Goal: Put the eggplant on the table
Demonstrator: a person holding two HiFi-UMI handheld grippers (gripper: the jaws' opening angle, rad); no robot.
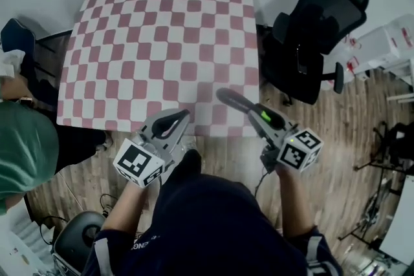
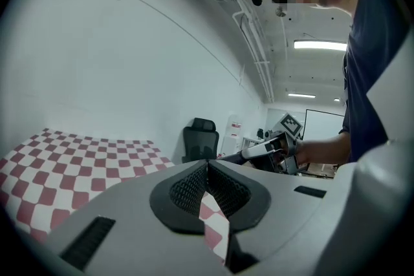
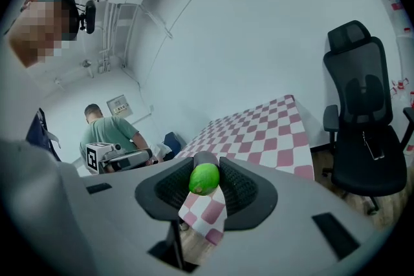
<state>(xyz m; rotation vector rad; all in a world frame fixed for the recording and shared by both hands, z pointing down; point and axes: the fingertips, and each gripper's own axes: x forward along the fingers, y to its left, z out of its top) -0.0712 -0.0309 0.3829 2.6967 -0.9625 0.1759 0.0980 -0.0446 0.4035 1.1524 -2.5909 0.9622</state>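
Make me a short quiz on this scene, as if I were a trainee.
1. What does the right claw grip?
A) an eggplant
B) a cup
C) nothing
2. True or false: the left claw is shut and empty.
3. Fill in: in the head view, a black ____ stands right of the table.

Key: 1 A; 2 true; 3 chair.
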